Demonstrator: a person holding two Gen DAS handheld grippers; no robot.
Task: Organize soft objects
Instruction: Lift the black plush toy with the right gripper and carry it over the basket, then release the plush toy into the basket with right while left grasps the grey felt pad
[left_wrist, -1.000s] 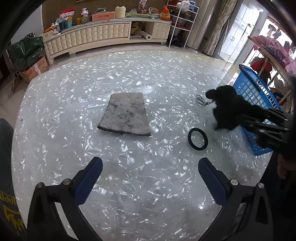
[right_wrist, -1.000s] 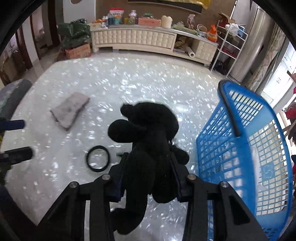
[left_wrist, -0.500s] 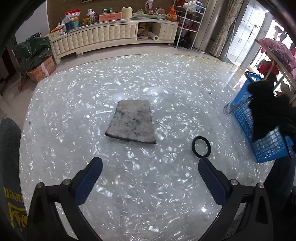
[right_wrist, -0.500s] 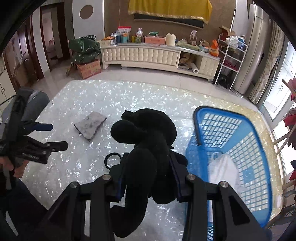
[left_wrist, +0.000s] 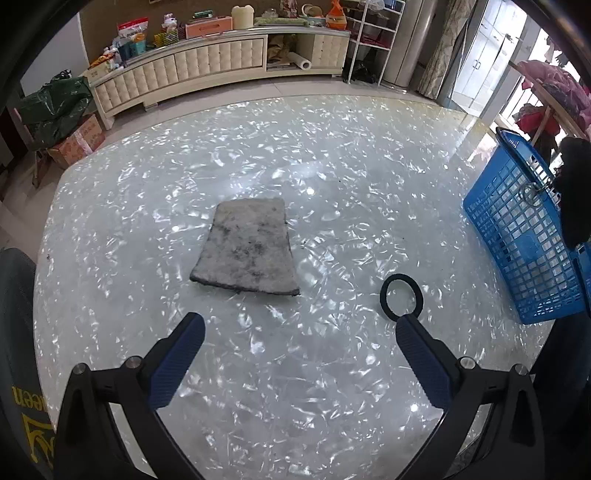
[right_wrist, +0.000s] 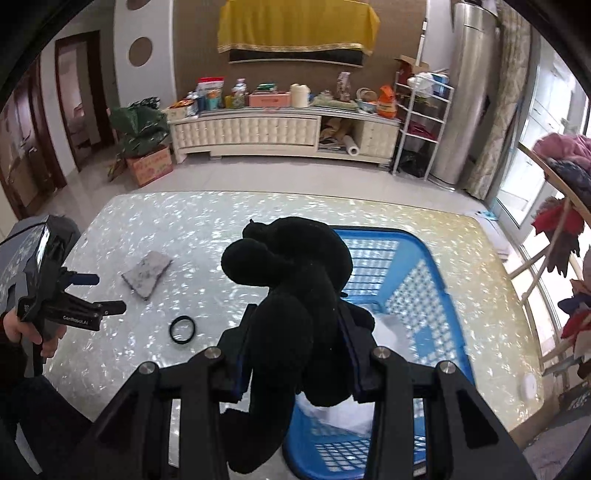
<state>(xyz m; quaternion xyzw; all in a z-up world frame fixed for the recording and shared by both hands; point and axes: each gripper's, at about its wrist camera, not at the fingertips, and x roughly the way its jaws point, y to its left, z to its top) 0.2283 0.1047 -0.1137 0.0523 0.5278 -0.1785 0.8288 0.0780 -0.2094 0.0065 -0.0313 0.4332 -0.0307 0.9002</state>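
The right gripper (right_wrist: 295, 343) clenches a black plush toy (right_wrist: 291, 295) above the blue basket (right_wrist: 424, 258); the left gripper (left_wrist: 299, 343), at nine o'clock, hangs released over the table (left_wrist: 332, 147).

A black plush toy (right_wrist: 291, 295) is clamped between the fingers of the right gripper (right_wrist: 295, 350) and is held above the near rim of a blue basket (right_wrist: 417, 280). White material (right_wrist: 388, 328) is seen inside the basket. The basket is set on a pearlescent table (right_wrist: 207, 221). A grey pad (right_wrist: 146, 273) and a black ring (right_wrist: 182, 329) are laid on the table to the left, apart from each other. The left gripper (right_wrist: 105, 291) is held at the left edge, its jaws spread, nothing between them.
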